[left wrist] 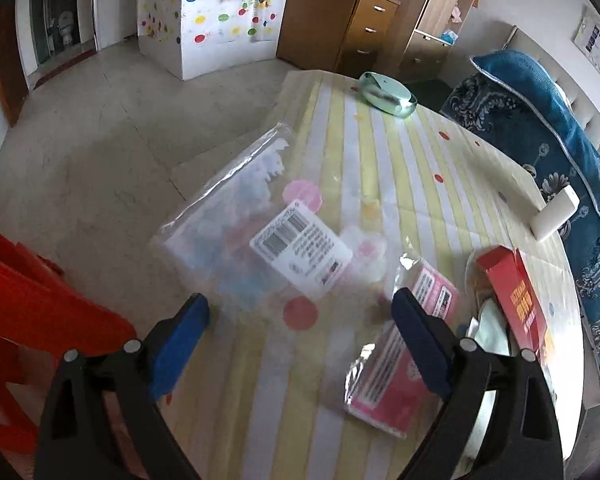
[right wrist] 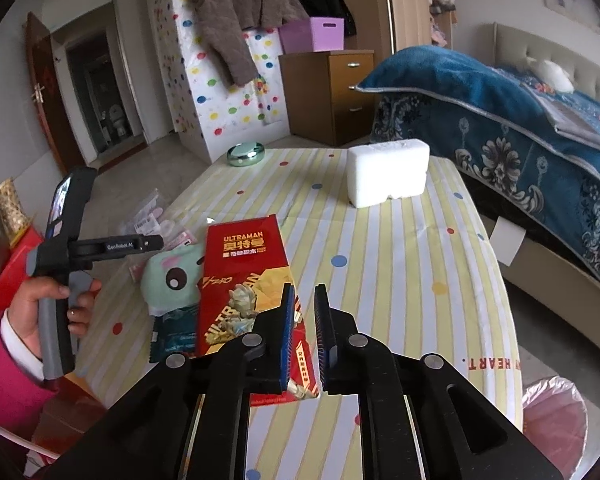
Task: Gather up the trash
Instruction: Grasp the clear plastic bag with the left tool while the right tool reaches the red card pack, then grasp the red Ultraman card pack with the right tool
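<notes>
One striped bench (right wrist: pixel 400 280) holds the trash. On it lie one clear bag (left wrist: pixel 236 216), one red box (right wrist: pixel 244 280), one white foam block (right wrist: pixel 388 172), one pink packet (left wrist: pixel 404 344), one green plush toy (right wrist: pixel 172 280) and, near the far edge, one green tin (left wrist: pixel 388 94).

The left gripper (left wrist: pixel 300 316) hangs over the bench with jaws spread wide, between the bag and packet. The right gripper (right wrist: pixel 305 320) has jaws nearly together over the box's edge; it may be pinching it, but I cannot tell.

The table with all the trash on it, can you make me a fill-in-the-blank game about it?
1. The Ultraman box is mostly ____.
2. The white foam block sits on the ____ tablecloth.
3. The left gripper has its fingers wide ____.
4. The trash bin liner is ____.

Answers: red, striped, open, pink
</notes>
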The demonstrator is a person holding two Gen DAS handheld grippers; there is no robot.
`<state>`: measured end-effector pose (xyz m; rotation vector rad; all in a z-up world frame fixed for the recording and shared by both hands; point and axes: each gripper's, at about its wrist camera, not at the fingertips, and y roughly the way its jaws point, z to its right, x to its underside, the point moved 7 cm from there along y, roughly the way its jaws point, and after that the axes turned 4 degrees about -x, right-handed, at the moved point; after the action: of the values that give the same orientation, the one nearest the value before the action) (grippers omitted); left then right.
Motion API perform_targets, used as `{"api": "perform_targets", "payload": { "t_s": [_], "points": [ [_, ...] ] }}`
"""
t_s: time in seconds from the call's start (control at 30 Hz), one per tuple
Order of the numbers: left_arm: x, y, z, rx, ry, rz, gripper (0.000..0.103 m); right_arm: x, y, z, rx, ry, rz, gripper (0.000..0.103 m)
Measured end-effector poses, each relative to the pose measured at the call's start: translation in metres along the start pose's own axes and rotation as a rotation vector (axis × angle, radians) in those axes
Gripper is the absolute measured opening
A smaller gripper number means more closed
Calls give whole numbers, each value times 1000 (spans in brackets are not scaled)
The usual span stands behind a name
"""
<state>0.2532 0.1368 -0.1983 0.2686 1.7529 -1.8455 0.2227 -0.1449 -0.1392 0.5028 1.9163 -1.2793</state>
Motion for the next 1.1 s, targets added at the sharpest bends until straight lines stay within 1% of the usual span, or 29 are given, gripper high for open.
{"api": "perform_targets", "payload": {
  "t_s": [0.03,0.07,0.1,0.13,0.2,0.23,0.27,0.3,0.33,0.37,0.43,0.47,0.5,0.57,0.63,0.7,0.73,0.77,0.8,0.93,1.03,1.1],
  "points": [
    [-2,1,1,-3,8,3,90,1,3,0,2,1,-6,14],
    [-4,0,3,-10,15,12,86,1,4,0,2,1,-9,14],
    [-5,-2,5,-21,22,25,76,3,7,0,3,0,-16,14],
    [-8,-4,8,-32,31,40,70,2,8,0,3,0,-19,14],
    [-12,-8,13,-66,63,74,44,4,10,0,2,1,-27,14],
    [-14,-9,15,-86,79,88,37,5,8,1,4,5,-27,14],
    [-16,-10,17,-87,87,96,22,5,8,2,3,5,-27,14],
    [-17,-13,20,-68,91,103,10,5,7,2,4,5,-26,14],
    [-16,-16,21,-49,87,107,6,6,2,2,6,4,-18,14],
    [-15,-26,24,-25,81,132,2,6,2,3,8,3,-15,14],
    [-14,-44,27,0,83,178,1,8,-6,3,10,4,-1,14],
    [-14,-61,29,17,86,218,1,8,-8,4,10,5,2,14],
    [-15,-71,32,24,89,239,1,9,-11,4,10,6,8,14],
    [-14,-101,34,35,97,304,1,11,-19,4,6,9,20,18],
    [-12,-128,37,40,101,357,1,12,-22,4,1,7,29,26],
    [-8,-148,40,60,105,391,1,18,-24,-1,-24,4,22,48],
    [-4,-158,43,72,111,403,1,18,-25,-1,-27,3,20,52],
    [-1,-165,46,82,119,410,1,25,-21,-8,-36,-14,2,57],
    [3,-169,49,90,127,412,1,25,-20,-10,-38,-17,-3,58],
    [21,-172,65,107,157,401,1,34,-12,-28,-44,-57,-34,58],
    [33,-169,73,116,178,388,1,42,-1,-42,-21,-114,-61,58],
    [38,-167,72,129,171,376,1,47,4,-49,-5,-142,-71,58]
  ]
}}
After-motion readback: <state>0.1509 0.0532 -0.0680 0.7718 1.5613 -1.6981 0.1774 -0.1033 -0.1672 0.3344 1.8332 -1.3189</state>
